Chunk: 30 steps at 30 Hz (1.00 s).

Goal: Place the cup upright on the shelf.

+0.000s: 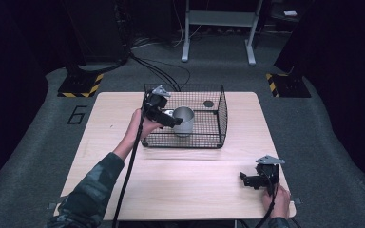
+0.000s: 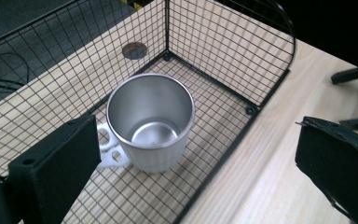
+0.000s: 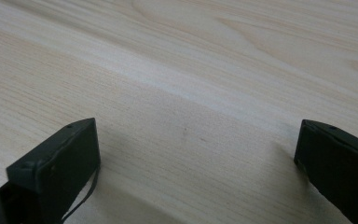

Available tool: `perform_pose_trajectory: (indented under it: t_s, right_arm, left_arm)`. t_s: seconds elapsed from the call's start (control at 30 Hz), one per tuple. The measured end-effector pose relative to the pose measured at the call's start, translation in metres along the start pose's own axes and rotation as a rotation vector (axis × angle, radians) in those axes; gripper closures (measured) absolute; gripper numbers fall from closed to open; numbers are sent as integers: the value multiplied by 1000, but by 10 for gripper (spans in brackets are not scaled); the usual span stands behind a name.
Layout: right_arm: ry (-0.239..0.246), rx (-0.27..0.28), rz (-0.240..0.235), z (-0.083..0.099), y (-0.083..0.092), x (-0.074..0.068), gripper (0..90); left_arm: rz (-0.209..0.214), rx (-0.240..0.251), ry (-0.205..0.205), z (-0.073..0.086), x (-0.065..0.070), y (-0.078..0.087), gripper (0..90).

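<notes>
A steel mug point(image 1: 184, 120) with a white handle point(image 2: 109, 149) stands upright and empty inside a black wire basket point(image 1: 221, 114) at the back middle of the wooden table point(image 1: 195, 185). My left gripper point(image 1: 171, 118) reaches over the basket's left side, open, just left of the mug. In the left gripper view the mug point(image 2: 151, 123) sits ahead of the wide-apart jaws of the left gripper point(image 2: 196, 158), untouched, with basket wire point(image 2: 223, 42) behind it. My right gripper point(image 1: 248, 180) rests low at the table's front right, open. In its own view the right gripper point(image 3: 196, 158) has bare wood between its jaws.
A round dark hole point(image 1: 208, 103) lies in the tabletop at the basket's far right corner. Cables run from the basket's back edge to the floor. A grey stand point(image 1: 218, 28) and two black posts with striped bases point(image 1: 81, 84) stand on the carpet beyond the table.
</notes>
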State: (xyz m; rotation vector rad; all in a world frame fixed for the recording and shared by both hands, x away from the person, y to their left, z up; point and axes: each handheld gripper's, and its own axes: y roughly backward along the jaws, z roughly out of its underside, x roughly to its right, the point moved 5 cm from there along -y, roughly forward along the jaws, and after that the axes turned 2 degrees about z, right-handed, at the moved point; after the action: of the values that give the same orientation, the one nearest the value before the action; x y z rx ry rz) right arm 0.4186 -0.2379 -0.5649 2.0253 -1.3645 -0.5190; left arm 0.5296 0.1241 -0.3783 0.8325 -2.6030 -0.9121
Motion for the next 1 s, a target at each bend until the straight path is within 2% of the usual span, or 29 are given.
perform_pose_trajectory:
  t_s: [0.07, 0.27, 0.53, 0.6, 0.67, 0.73, 0.77, 0.8, 0.83, 0.87, 0.9, 0.93, 1.0]
  right_arm:
    - [-3, -1, -1, 0, 0, 0, 0]
    - [3, 0, 0, 0, 0, 0, 0]
    - [3, 1, 0, 0, 0, 0, 0]
    - [0, -5, 0, 0, 0, 0, 0]
    - [5, -4, 0, 0, 0, 0, 0]
    - [0, -2, 0, 0, 0, 0, 0]
    - [3, -4, 0, 0, 0, 0, 0]
    - [3, -4, 0, 0, 0, 0, 0]
    - [4, -4, 0, 0, 0, 0, 0]
    - [4, -4, 0, 0, 0, 0, 0]
    - [7, -3, 0, 0, 0, 0, 0]
    - [1, -5, 0, 0, 0, 0, 0]
    - [4, -4, 0, 0, 0, 0, 0]
  left_arm:
    - [-2, 1, -4, 3, 2, 4, 1]
    - [-8, 9, -17, 36, 13, 28, 1]
    - [-28, 20, 10, 87, 22, 47, 1]
    - [-39, 25, 17, 104, 26, 52, 1]
    - [-47, 27, 20, 110, 26, 53, 1]
    - [-57, 19, 31, 130, 29, 56, 1]
    - [-65, 14, 43, 145, 30, 57, 1]
    - [-65, 14, 43, 145, 30, 57, 1]
    - [-82, 10, 59, 164, 30, 58, 1]
    - [-82, 10, 59, 164, 30, 58, 1]
    - [-103, -4, 75, 183, 28, 57, 1]
    - [-112, -13, 94, 195, 25, 56, 1]
    - [-131, -37, 125, 213, 20, 55, 1]
